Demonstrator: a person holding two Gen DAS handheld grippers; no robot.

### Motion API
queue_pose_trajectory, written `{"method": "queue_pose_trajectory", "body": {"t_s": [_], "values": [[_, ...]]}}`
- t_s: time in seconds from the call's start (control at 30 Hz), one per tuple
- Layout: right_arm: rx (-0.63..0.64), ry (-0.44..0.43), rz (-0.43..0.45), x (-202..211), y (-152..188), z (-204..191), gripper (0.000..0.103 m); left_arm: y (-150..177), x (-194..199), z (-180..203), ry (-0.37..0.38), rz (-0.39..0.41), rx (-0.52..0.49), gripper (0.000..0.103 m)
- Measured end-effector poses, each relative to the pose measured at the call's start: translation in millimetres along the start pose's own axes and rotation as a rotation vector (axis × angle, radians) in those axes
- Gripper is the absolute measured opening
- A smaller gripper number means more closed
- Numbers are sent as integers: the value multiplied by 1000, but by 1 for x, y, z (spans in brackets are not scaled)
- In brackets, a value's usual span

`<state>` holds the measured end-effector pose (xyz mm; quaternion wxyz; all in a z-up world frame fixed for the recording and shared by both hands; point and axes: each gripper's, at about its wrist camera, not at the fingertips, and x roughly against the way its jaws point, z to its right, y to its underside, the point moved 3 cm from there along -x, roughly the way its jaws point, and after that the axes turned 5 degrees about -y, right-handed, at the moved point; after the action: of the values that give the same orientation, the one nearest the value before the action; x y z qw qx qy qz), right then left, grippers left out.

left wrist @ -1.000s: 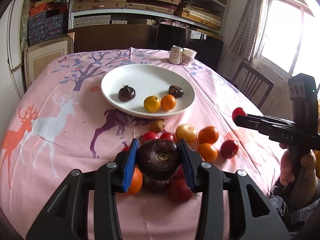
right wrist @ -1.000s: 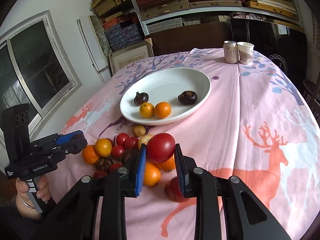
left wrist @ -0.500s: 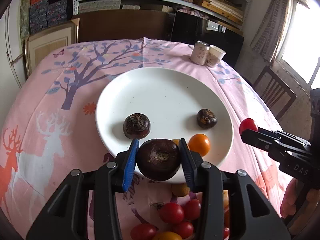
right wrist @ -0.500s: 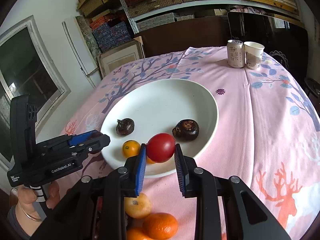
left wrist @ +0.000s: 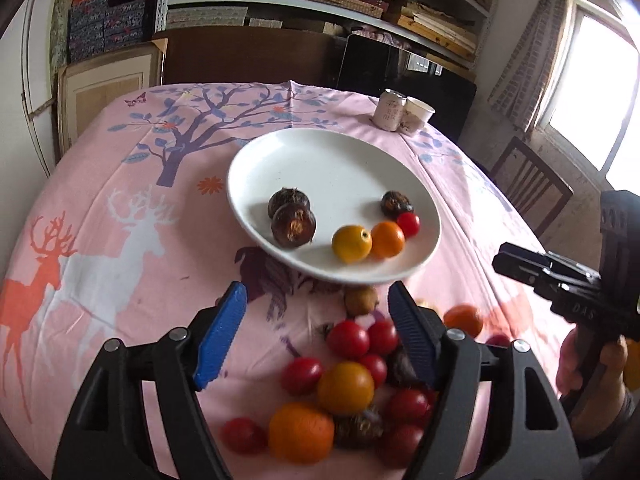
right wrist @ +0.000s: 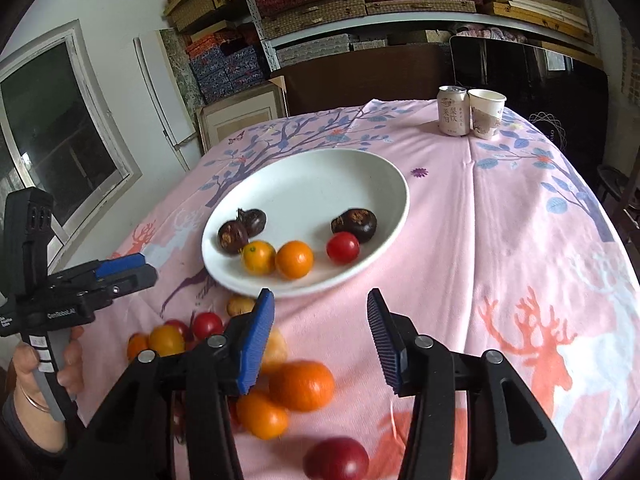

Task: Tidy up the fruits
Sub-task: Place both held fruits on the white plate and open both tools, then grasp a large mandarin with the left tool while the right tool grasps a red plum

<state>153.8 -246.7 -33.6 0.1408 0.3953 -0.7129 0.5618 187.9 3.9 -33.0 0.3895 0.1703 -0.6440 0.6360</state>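
Note:
A white plate (left wrist: 320, 160) (right wrist: 312, 184) sits mid-table. On it lie two dark brown fruits side by side (left wrist: 293, 225) (right wrist: 233, 237), a third dark fruit (right wrist: 354, 223), a yellow fruit (left wrist: 351, 243), an orange (left wrist: 387, 239) and a small red tomato (left wrist: 408, 223) (right wrist: 342, 247). A loose pile of red tomatoes, oranges and dark fruits (left wrist: 346, 388) (right wrist: 300, 386) lies on the cloth in front of the plate. My left gripper (left wrist: 316, 330) is open and empty above the pile. My right gripper (right wrist: 320, 338) is open and empty near the plate's front rim.
A drink can (right wrist: 453, 111) and a paper cup (right wrist: 485, 113) stand at the table's far edge. A wooden chair (left wrist: 528, 188) stands beside the table on the right. Shelves with boxes fill the back wall. A pink deer-print cloth (right wrist: 520, 260) covers the table.
Both grippers opened and pulled back from the plate. The dark fruit now lies on the plate beside the other dark one, and the red tomato lies by the third dark fruit.

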Motion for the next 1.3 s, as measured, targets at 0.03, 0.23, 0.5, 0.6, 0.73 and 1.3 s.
{"method": "queue_pose_trajectory", "body": {"t_s": [0.03, 0.23, 0.5, 0.6, 0.73, 1.3], "values": [[1, 3, 0, 6, 10, 2, 49, 11, 7, -1, -10, 0, -19, 71], [24, 24, -28, 23, 67, 1, 49, 75, 25, -10, -97, -29, -107, 71], [29, 82, -76, 6, 95, -1, 47, 87, 9, 8, -204, 12, -210, 71], [29, 62, -71, 6, 98, -1, 41, 84, 4, 14, -208, 21, -216, 69], [32, 53, -57, 7, 100, -2, 41, 86, 5, 19, -191, 47, -246, 48], [-42, -3, -29, 15, 97, 8, 41, 84, 10, 12, -114, 48, -160, 39]]}}
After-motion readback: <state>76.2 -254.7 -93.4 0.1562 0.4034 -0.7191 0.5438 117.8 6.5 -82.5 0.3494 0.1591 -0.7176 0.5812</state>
